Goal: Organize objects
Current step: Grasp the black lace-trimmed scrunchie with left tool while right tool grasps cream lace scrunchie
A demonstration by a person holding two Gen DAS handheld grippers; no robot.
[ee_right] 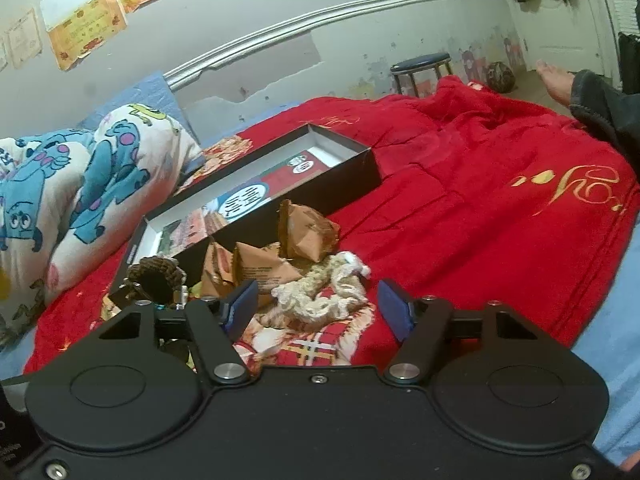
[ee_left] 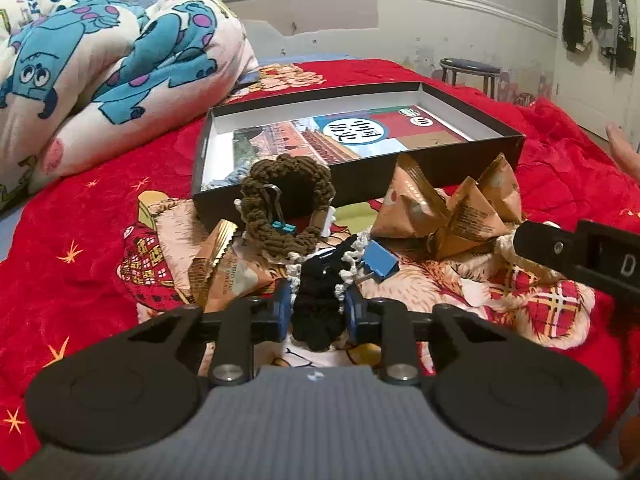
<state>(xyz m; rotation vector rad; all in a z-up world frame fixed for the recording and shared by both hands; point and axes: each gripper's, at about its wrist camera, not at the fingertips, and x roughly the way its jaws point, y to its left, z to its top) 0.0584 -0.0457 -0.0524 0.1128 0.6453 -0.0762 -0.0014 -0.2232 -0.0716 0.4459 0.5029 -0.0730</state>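
Your left tongs pinch the black scrunchie at lower centre; lift it straight clear of the blue clip, then carry it to the box above. Your right tongs stand spread around the cream scrunchie.

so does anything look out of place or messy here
Yes. The items sit in a loose heap on the red blanket in front of the open box instead of inside it: brown snack packets, a brown scrunchie, a cream scrunchie and a blue binder clip. The left claw grips a black scrunchie.
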